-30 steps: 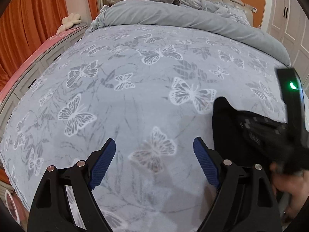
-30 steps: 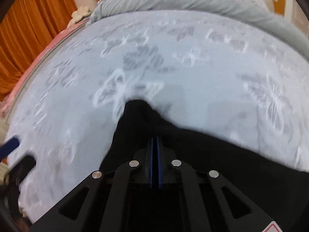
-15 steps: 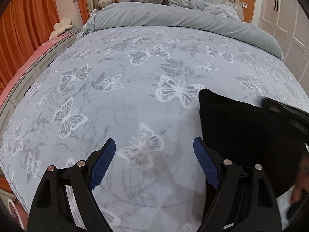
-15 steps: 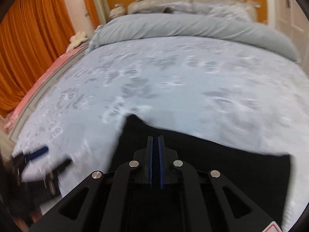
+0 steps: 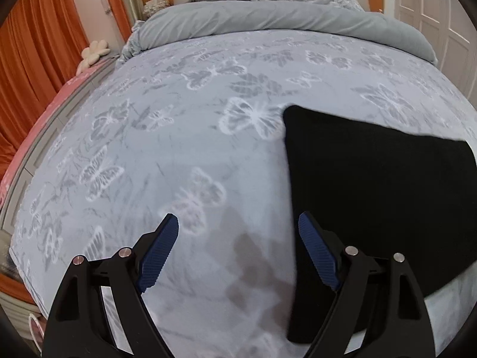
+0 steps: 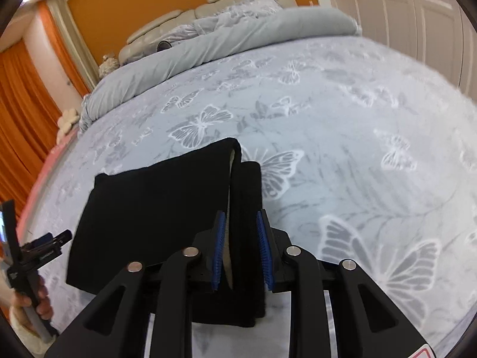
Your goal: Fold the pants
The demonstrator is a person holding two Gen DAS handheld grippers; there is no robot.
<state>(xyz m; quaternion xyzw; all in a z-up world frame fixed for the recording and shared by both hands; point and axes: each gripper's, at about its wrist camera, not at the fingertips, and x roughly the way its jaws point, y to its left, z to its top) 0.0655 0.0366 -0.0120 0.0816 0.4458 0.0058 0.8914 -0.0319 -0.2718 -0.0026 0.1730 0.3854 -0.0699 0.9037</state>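
The black pants (image 5: 372, 185) lie on the butterfly bedspread (image 5: 179, 119) as a flat folded block. My left gripper (image 5: 236, 217) is open just left of them, its right finger over their left edge and nothing between the pads. In the right wrist view the pants (image 6: 155, 208) show a doubled right edge with pale lining. My right gripper (image 6: 241, 213) straddles that edge; its jaws are opening, the fabric band stands between the pads, and a gap shows on the left side. The left gripper (image 6: 38, 247), held by a hand (image 6: 38, 295), appears at the far left.
A rolled grey duvet (image 5: 268, 21) and padded headboard (image 6: 208, 9) bound the far end of the bed. Orange curtains (image 5: 29, 59) and a pink ledge (image 5: 59, 95) run along the left side. White panelled doors (image 6: 402, 15) stand at the right.
The right gripper swung right along the pants and its jaws went from shut to parted. The pants settled flat. In the left view the right gripper is gone and the pants lie closer.
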